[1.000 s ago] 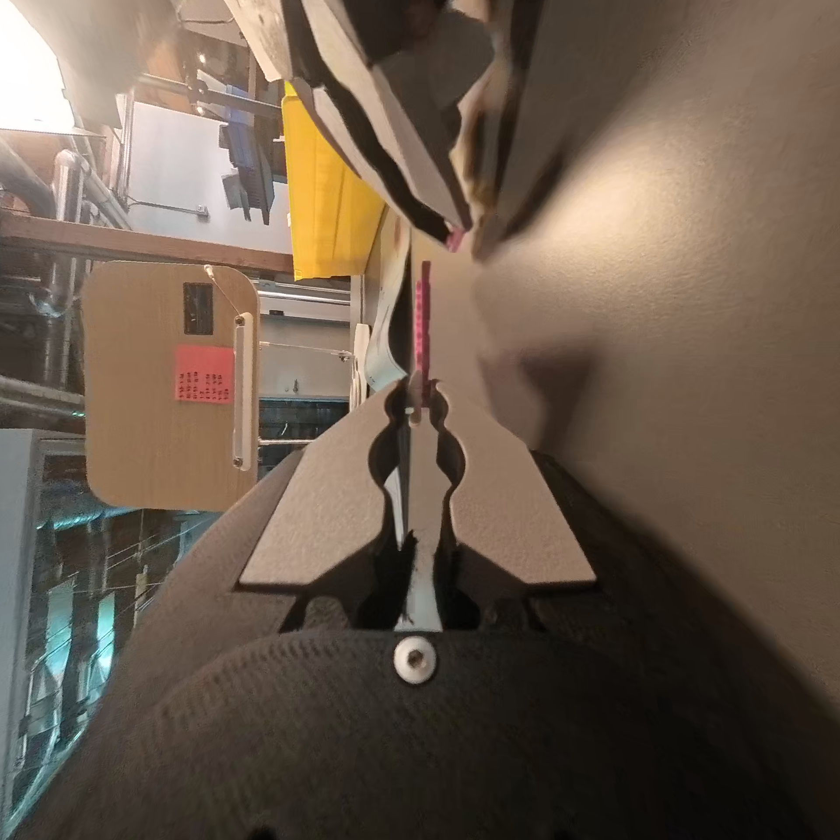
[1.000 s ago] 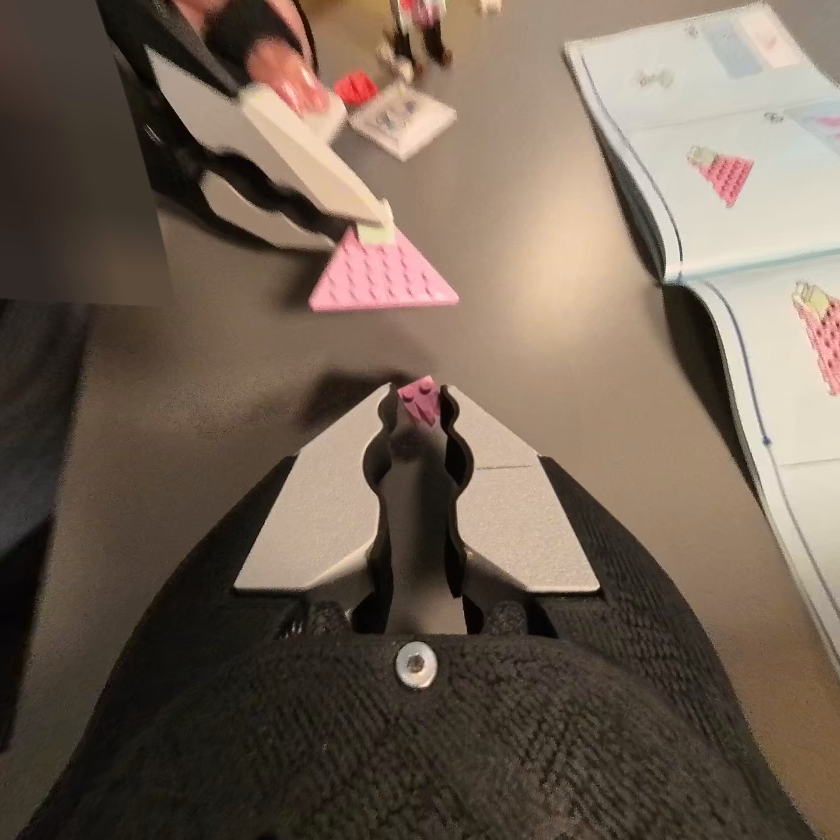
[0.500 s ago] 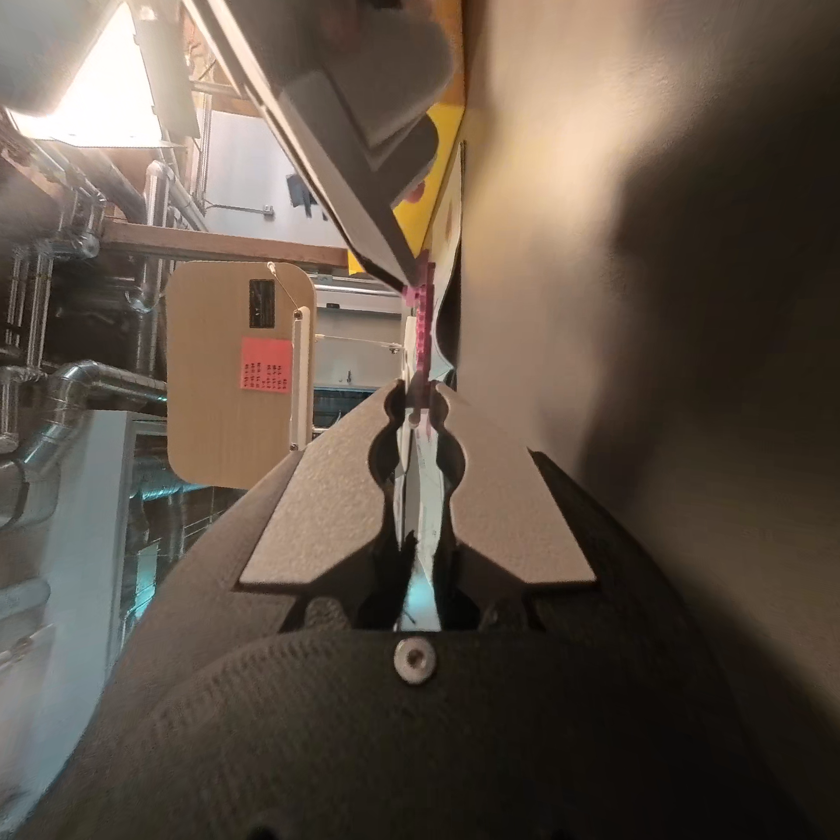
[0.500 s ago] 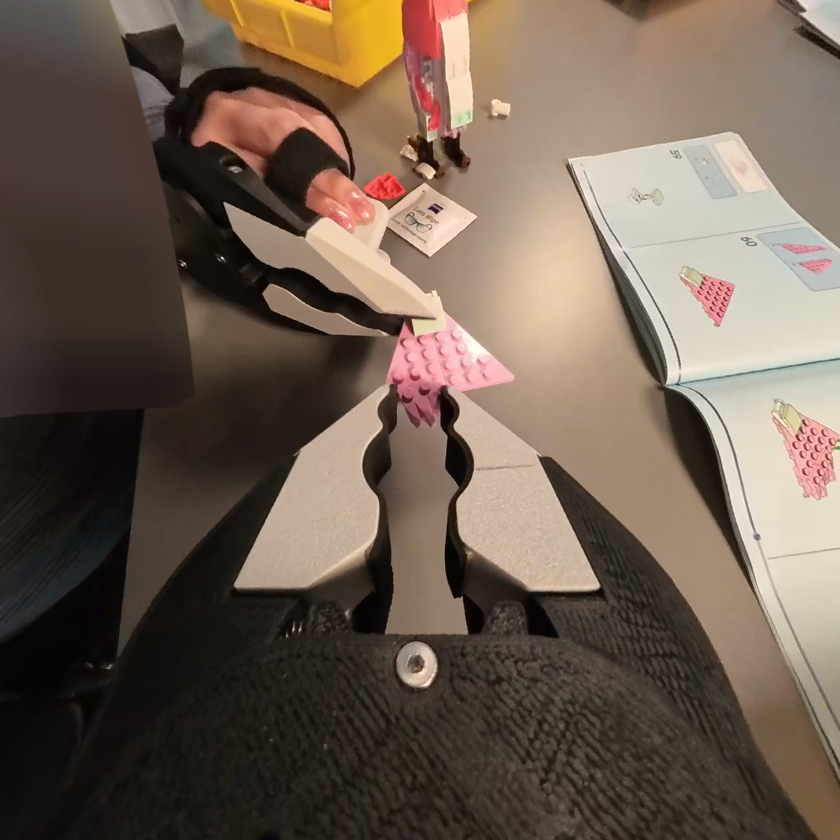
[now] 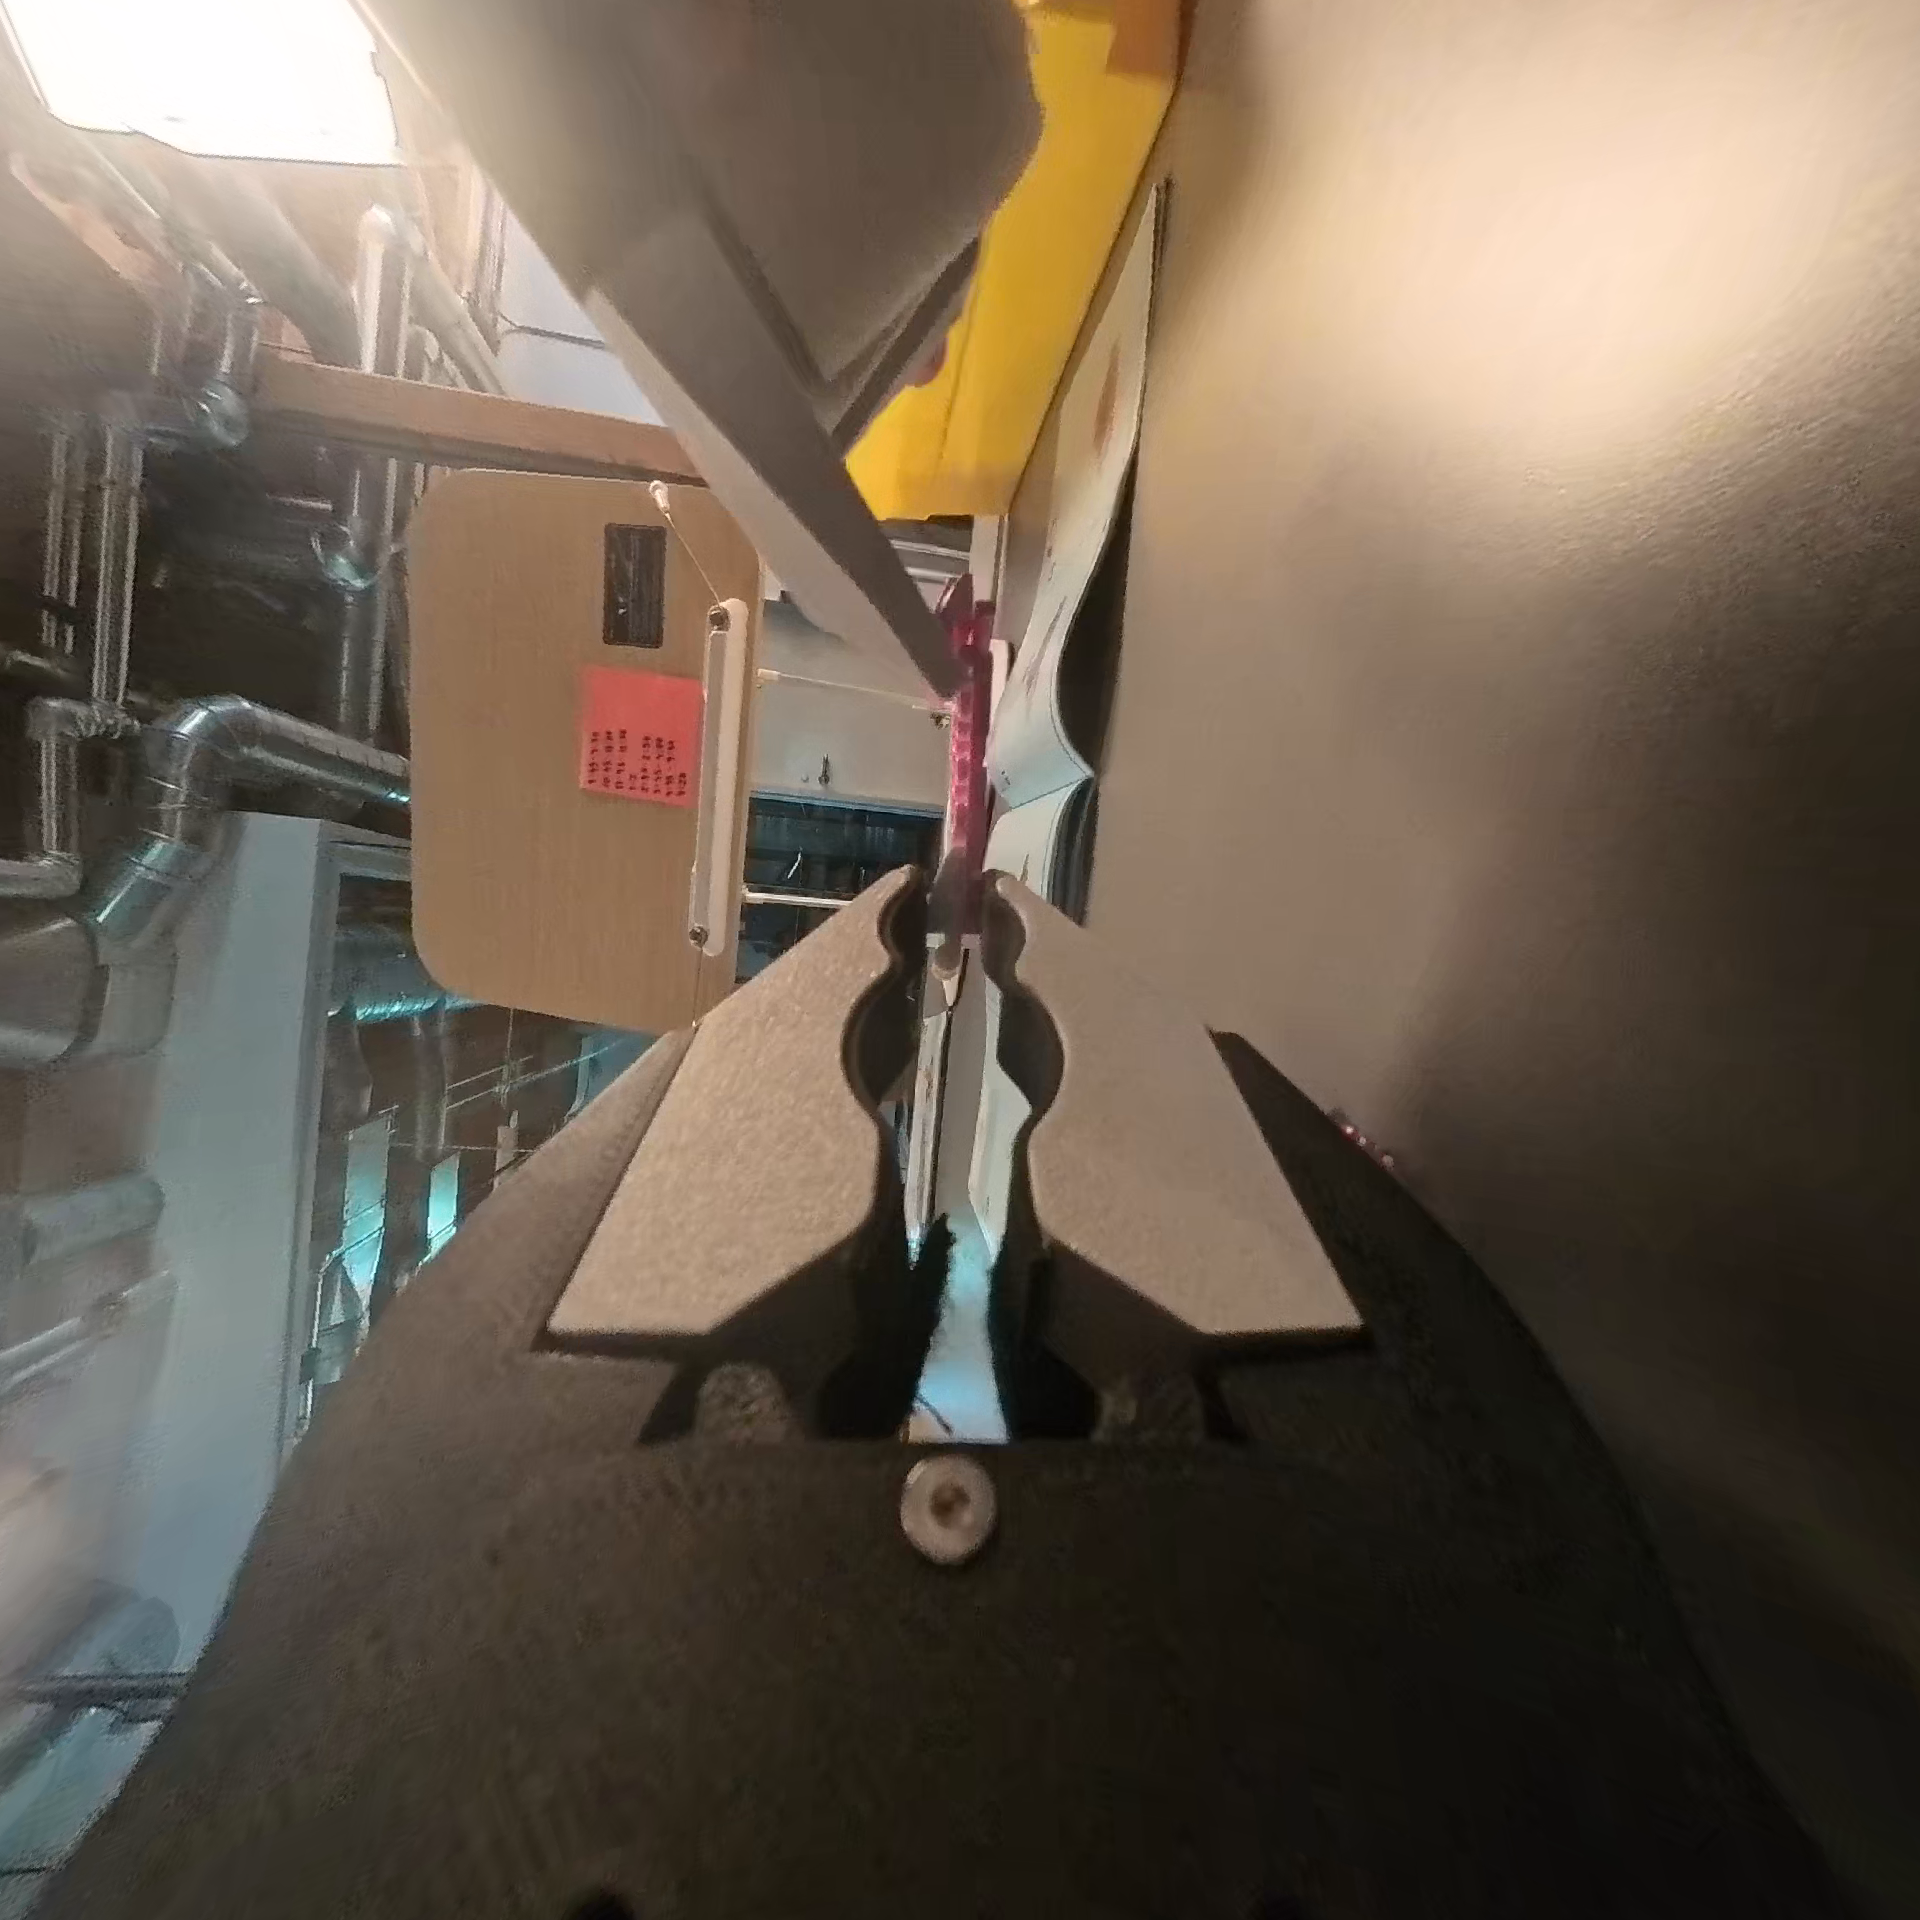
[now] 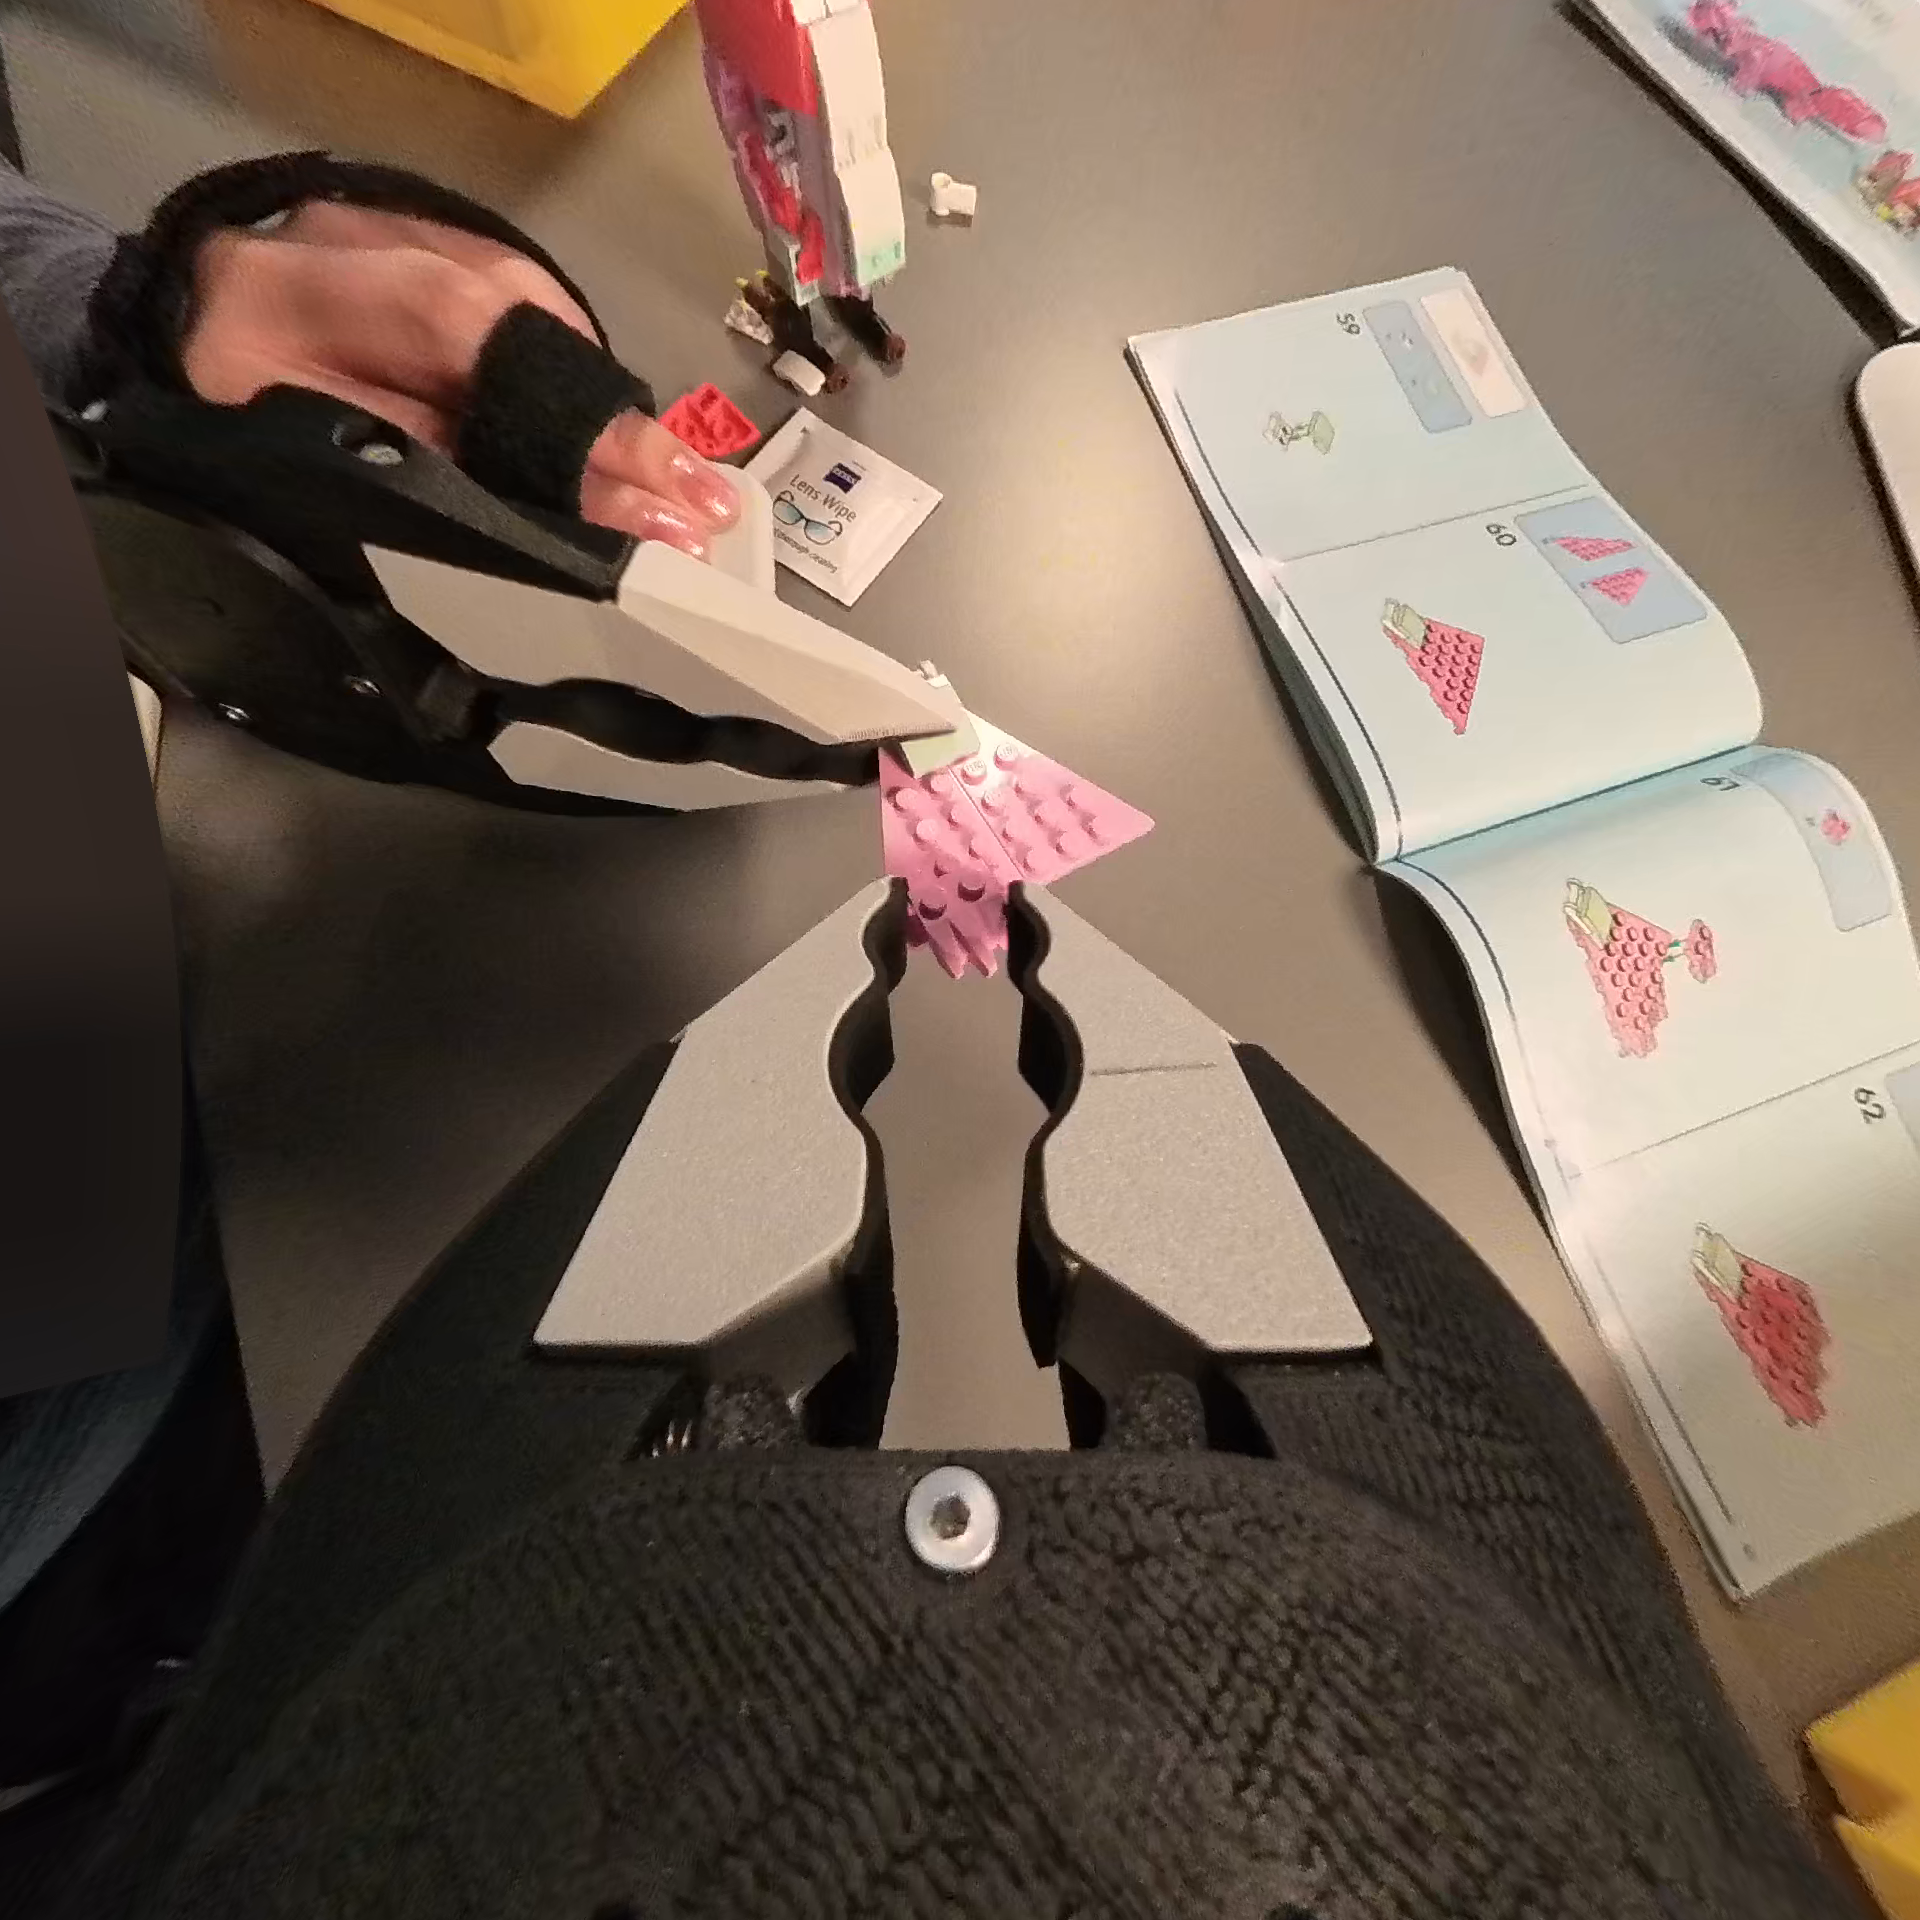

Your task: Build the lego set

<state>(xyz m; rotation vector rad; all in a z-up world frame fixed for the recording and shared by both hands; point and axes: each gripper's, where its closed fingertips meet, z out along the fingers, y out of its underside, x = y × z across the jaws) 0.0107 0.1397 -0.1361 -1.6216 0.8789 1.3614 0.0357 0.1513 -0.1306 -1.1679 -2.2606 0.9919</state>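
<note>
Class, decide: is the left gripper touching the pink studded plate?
Touching. The right wrist view shows the left gripper clamping the pink studded plate at its narrow corner.

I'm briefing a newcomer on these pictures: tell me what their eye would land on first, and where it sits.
The pink studded wedge plate stands out, held above the dark table at the middle of the right wrist view. The left gripper pinches its pale green tip from the left, while the right gripper grips a small pink toothed piece at its near edge. To the right lies an open instruction booklet.
</note>
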